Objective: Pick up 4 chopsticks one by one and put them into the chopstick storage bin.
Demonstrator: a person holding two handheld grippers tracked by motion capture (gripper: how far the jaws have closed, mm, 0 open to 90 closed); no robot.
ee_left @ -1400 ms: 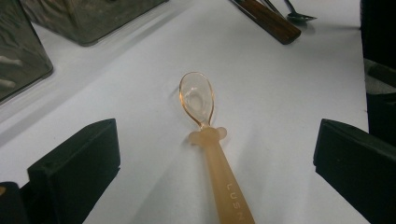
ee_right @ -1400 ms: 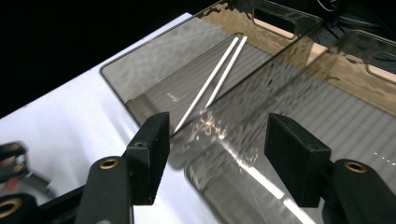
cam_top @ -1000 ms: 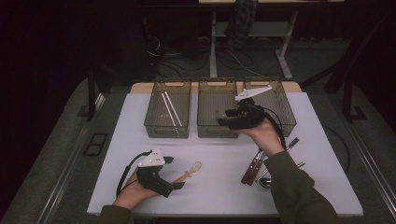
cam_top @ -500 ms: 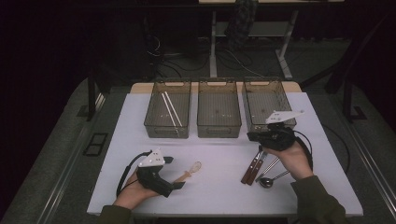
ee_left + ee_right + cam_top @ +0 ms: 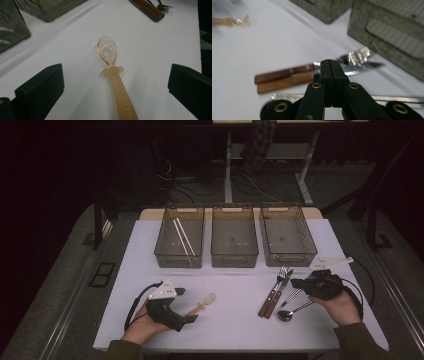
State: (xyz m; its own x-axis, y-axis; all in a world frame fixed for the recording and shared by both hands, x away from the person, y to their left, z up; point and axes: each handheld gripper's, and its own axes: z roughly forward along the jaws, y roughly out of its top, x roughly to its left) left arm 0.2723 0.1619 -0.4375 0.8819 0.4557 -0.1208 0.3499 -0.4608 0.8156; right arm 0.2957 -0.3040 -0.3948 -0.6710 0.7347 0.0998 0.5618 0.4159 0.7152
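Note:
A translucent orange plastic spoon (image 5: 205,302) lies on the white table (image 5: 235,330) at the front left. My left gripper (image 5: 187,305) rests on the table and points at it. Its jaws stand open (image 5: 115,72) on either side of the spoon's handle (image 5: 121,95) and touch nothing. At the front right my right gripper (image 5: 296,283) is shut with nothing in it. Its tips (image 5: 332,65) hover just over the blades of a wooden-handled fork and knife (image 5: 272,296), seen blurred as wooden handles (image 5: 284,78).
Three clear bins stand in a row at the back: the left bin (image 5: 161,251) holds chopsticks (image 5: 181,237), with the middle bin (image 5: 234,260) and right bin (image 5: 289,258) beside it. A metal spoon (image 5: 288,315) and another metal utensil lie under the right hand.
The right hand has come from above the bins down and toward the front right, to the cutlery. The left hand and the plastic spoon have stayed put.

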